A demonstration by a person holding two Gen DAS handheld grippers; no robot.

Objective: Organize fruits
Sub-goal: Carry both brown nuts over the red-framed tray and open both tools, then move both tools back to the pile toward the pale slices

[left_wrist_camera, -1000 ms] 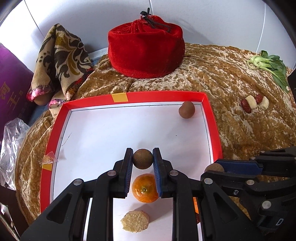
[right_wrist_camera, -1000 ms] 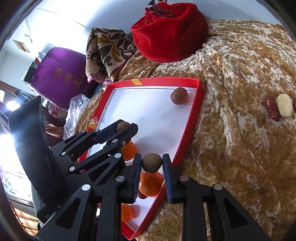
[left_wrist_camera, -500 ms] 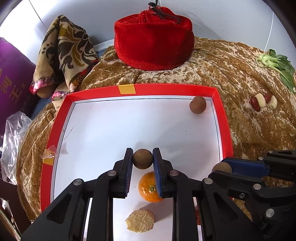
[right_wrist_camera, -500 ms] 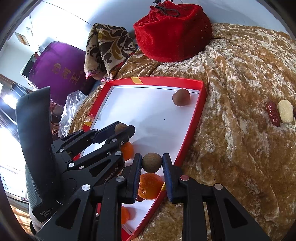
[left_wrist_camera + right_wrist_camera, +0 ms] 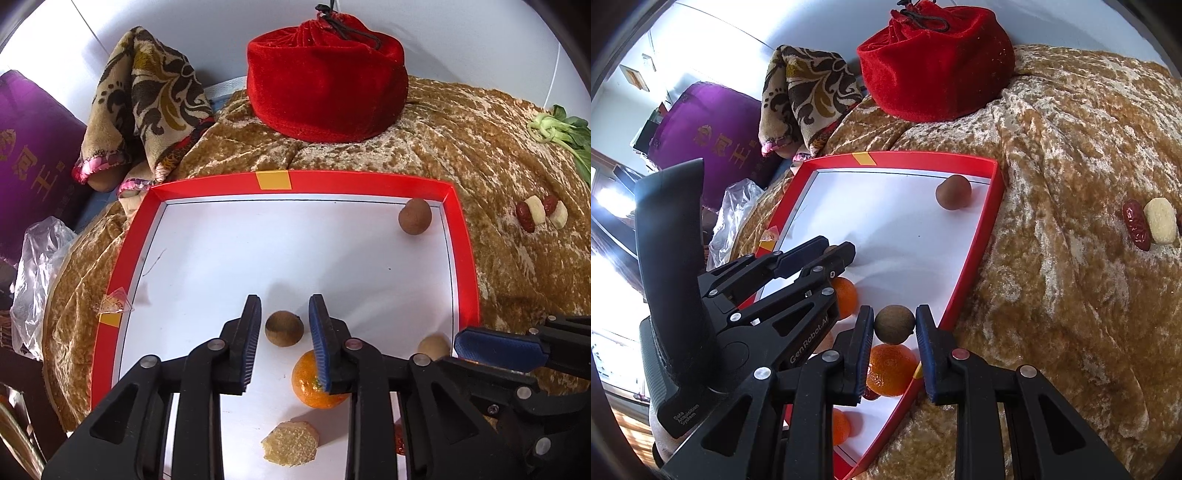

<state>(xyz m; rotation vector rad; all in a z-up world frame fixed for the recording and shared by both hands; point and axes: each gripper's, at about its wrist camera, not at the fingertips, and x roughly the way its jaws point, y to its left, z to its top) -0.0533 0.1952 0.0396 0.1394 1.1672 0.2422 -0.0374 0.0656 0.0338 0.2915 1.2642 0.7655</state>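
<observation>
Left wrist view: my left gripper [image 5: 284, 328] has its jaws apart, with a small round brown longan-like fruit [image 5: 284, 328] lying free between them on the white floor of the red-rimmed tray [image 5: 463, 254]; clear gaps show on both sides. A mandarin orange [image 5: 314, 384] sits just behind it, a pale cut slice [image 5: 290, 445] nearer the camera, and a second brown fruit [image 5: 414, 216] in the far right corner. Right wrist view: my right gripper [image 5: 894, 328] is clamped on a dark round fruit [image 5: 894, 324], held above the tray's near right edge, over another orange [image 5: 888, 369]. I judge these fruits light, with thin, brittle shells, and prone to rolling; take hold across the widest middle with gentle pressure.
</observation>
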